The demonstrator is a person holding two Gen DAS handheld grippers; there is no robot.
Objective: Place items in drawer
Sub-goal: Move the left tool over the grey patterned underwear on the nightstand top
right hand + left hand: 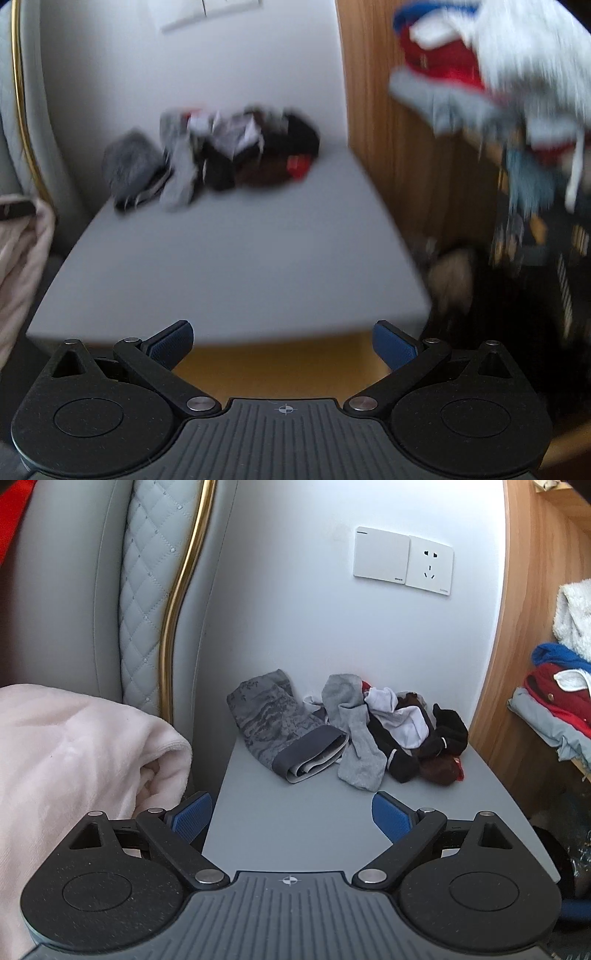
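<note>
Item: patterned grey garment, folded, far left of desk, beside sock pile against the wall. Soft, light, limp; will sag unless pinched at the thick dark waistband fold. Long axis runs far-left to near-right, waistband nearest. Left gripper: jaws spread, empty. Right gripper: jaws spread, empty; view blurred, so pile contents probably socks. Drawer not visible.

The nightstand top is plain pale grey. On it, at twelve o'clock, lie marbled grey underwear with a dark waistband, a light grey sock, white cloth and black socks. Gripper pads are blue.
</note>
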